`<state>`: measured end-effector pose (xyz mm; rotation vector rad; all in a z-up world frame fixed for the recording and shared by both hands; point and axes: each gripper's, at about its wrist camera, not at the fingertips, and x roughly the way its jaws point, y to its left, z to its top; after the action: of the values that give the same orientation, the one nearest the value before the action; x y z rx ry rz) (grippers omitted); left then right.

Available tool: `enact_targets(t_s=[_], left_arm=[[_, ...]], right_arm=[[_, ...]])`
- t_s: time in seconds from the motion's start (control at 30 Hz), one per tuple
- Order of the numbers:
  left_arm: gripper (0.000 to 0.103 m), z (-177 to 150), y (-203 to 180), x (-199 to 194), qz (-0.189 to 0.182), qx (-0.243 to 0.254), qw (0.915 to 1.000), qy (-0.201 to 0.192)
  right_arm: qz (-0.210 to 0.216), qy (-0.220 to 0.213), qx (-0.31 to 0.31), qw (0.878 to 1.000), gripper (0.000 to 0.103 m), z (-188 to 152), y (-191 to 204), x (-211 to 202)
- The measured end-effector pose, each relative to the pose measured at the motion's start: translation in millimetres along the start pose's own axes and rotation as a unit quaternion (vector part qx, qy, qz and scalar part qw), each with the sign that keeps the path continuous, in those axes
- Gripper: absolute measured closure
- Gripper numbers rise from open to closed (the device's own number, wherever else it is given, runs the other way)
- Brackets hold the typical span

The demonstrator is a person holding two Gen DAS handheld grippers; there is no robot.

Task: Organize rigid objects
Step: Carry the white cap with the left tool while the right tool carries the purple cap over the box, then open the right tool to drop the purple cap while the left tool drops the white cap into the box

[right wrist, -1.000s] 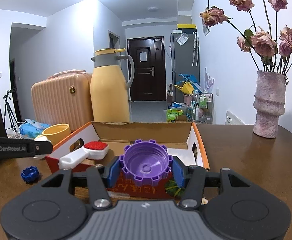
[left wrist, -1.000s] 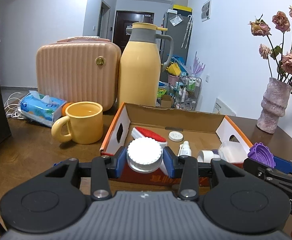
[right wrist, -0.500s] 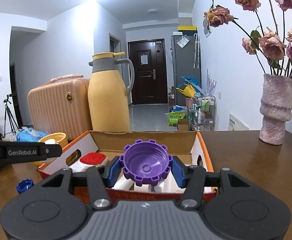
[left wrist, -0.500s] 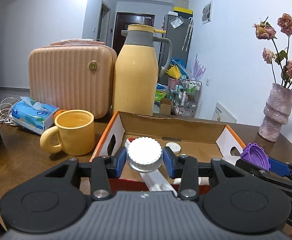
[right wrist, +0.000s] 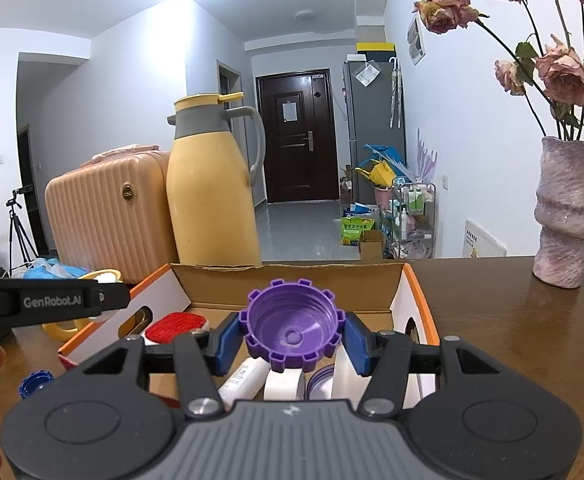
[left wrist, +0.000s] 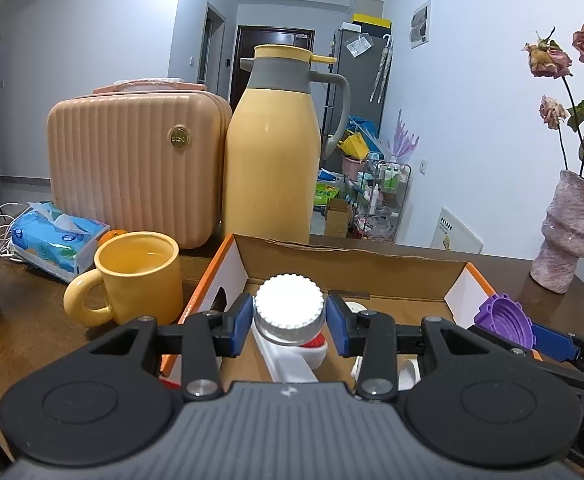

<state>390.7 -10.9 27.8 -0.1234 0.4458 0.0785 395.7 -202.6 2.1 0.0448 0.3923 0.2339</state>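
My left gripper point(left wrist: 288, 316) is shut on a white ribbed cap point(left wrist: 289, 307), held over the near left part of an open cardboard box point(left wrist: 348, 264). My right gripper point(right wrist: 292, 336) is shut on a purple notched cap point(right wrist: 292, 330), its hollow side facing me, over the same box point(right wrist: 292, 280). In the left wrist view the purple cap point(left wrist: 502, 318) shows at the right. Inside the box lie a white brush with red bristles point(right wrist: 175, 326), a white tube point(right wrist: 243, 376) and white containers point(right wrist: 283, 384).
A yellow mug point(left wrist: 139, 276), a tissue pack point(left wrist: 55, 236), a peach ribbed case point(left wrist: 135, 168) and a tall yellow jug point(left wrist: 271, 164) stand behind and left of the box. A pink vase point(right wrist: 564, 216) with dried roses is at the right. A blue cap point(right wrist: 35, 383) lies on the table.
Both grippers have moved forward over the box with their caps still held. The box and the things behind it now look closer and larger.
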Motion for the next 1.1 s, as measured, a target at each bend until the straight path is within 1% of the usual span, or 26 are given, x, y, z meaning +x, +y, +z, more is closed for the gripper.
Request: enact_targets(t_s=[0.5,0.93,1.0,1.07,1.1], left_arm=[[0.062,8.0,-4.7,36.2,0.005,0.003,0.9999,0.01],[0.062,12.6,-4.8,57.5,0.007,0.014,0.9997,0.018],[0.062,12.9,-4.3,60.1,0.002,0.015,0.9997,0.021],[0.061,12.1,-1.2,61.8,-0.015,0.006,0.9995,0.025],[0.057,11.4,-0.9,62.6,-0.019,0.004,0.9994,0.029]], right_arm=[[-0.002,0.013,-0.014,1.0,0.05,7.6,0.3,33.5],[-0.004,0.032,-0.029,0.999,0.05,12.4,1.0,57.3],[-0.005,0.036,-0.029,0.999,0.05,11.1,0.4,59.3],[-0.008,0.043,-0.029,0.999,0.049,11.5,-1.5,62.0],[-0.01,0.046,-0.027,0.999,0.049,11.8,-3.0,63.4]])
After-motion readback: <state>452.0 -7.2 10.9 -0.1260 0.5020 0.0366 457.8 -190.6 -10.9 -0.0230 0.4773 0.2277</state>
